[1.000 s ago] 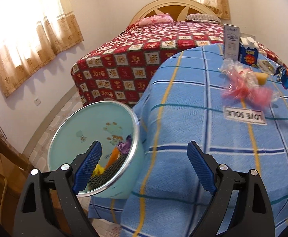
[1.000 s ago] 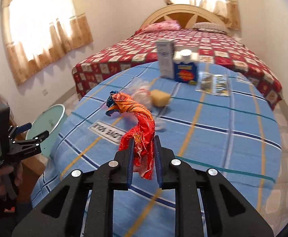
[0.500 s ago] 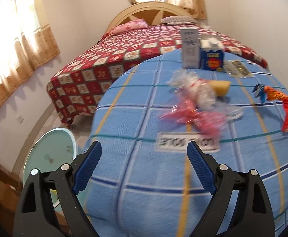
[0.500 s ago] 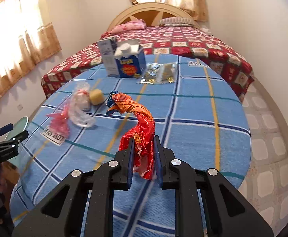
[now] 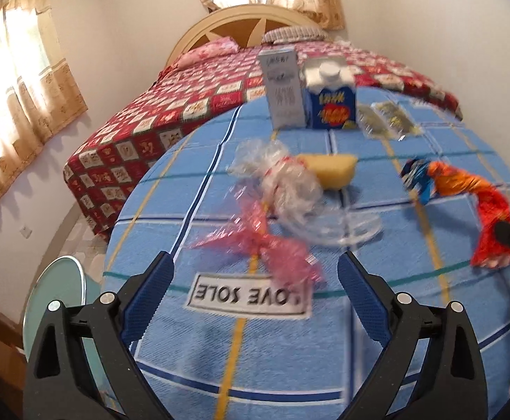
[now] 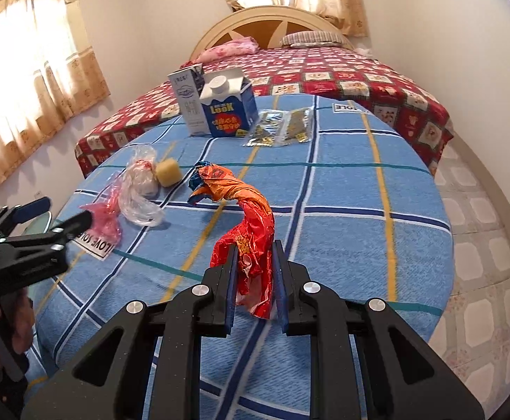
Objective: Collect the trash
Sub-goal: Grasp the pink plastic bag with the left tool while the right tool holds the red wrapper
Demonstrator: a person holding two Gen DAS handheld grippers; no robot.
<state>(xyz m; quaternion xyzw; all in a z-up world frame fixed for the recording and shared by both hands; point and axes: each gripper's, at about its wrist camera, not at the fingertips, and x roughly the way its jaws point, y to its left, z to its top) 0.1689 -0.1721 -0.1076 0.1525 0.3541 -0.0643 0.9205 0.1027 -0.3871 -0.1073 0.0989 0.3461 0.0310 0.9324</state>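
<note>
Bedroom with curtained windows and a bed (image 6: 342,73) under a red patchwork cover, upper half of both views. Round surface (image 6: 342,217) below it, draped in blue checked cloth. Right gripper (image 6: 255,280) at bottom centre of the right wrist view, jaws nearly together and clamped on the lower end of a crumpled red-orange wrapper (image 6: 251,217); rest of the wrapper arching up and to the left above the jaws, blue tip toward frame centre, seemingly lifted off the cloth. Left gripper (image 5: 255,290) at bottom of the left wrist view, jaws spread wide, just been opening further, nothing between them but cloth and a "LOVE SOLE" label (image 5: 248,294). Pink plastic bag (image 5: 272,252) just above the gap between those jaws, slightly right of centre, not touched by either pad; clear plastic bag (image 5: 283,178) beyond it, beside a yellow sponge (image 5: 332,169). Grey carton (image 6: 188,105) and blue carton (image 6: 228,112) upright side by side at the far edge, two foil sachets (image 6: 283,127) to their right. Pale green bin (image 5: 59,301) at lower left, beside the surface.
</note>
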